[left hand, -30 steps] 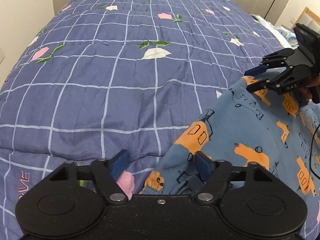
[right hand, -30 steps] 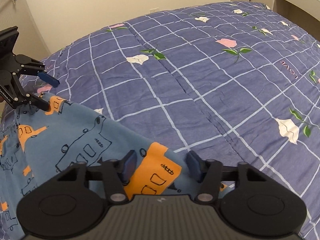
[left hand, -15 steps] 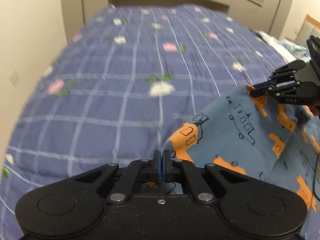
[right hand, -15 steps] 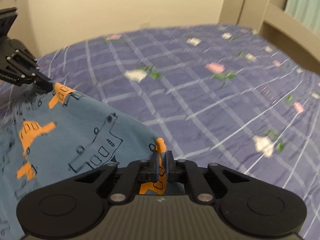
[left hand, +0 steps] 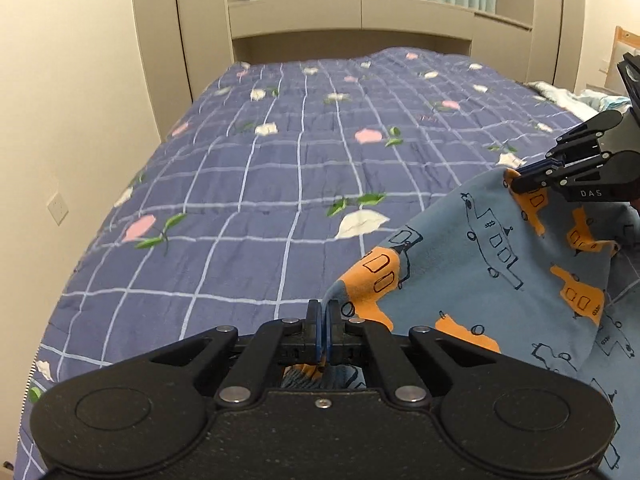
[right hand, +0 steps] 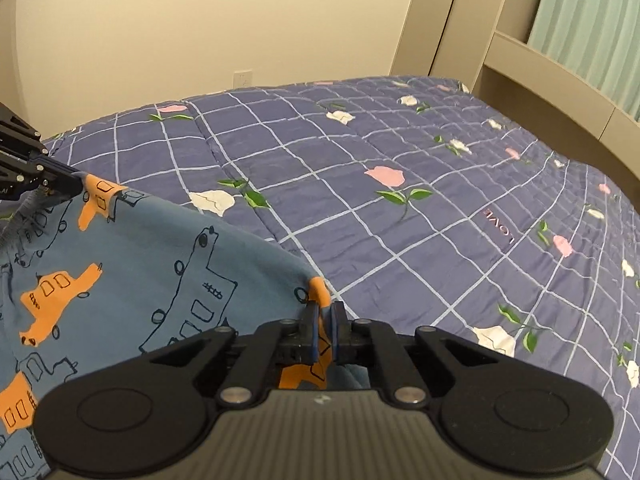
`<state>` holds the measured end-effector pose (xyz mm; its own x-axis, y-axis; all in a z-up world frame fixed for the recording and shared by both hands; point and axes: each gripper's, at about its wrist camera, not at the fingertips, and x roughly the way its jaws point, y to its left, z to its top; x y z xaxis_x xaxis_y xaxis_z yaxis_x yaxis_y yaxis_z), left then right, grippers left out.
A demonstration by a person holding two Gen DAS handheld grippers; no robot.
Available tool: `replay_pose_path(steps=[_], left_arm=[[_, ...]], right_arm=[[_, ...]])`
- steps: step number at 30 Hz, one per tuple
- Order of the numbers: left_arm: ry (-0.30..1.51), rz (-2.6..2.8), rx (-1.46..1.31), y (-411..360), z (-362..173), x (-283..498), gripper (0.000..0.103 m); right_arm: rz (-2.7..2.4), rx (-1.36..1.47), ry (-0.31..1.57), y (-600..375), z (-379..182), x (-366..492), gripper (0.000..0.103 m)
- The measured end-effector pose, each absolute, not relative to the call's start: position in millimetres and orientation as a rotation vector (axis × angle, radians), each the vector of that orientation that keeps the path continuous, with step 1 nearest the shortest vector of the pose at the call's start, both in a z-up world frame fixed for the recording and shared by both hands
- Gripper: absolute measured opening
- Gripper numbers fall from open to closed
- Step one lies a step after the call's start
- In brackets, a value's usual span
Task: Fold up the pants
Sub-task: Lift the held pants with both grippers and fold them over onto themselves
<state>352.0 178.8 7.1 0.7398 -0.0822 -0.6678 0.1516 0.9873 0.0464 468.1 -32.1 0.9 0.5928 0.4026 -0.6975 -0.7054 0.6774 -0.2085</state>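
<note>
Gripping the pants [left hand: 492,264] by one edge, we have our left claw [left hand: 323,320] pinched tight on one corner and our right claw [right hand: 325,322] clamped on the other; the cloth hangs taut between them, lifted over the near end of the bed [left hand: 280,168]; we judge this the first fold, which calls for carrying that edge forward evenly.
</note>
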Motion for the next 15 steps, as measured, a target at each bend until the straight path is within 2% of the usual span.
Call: replay_pose_path(steps=[15], left_arm=[[0.490, -0.214, 0.278, 137.2, 46.2, 234.4, 0.001]], right_arm=[[0.611, -0.478, 0.411, -86.9, 46.2, 309.3, 0.006]])
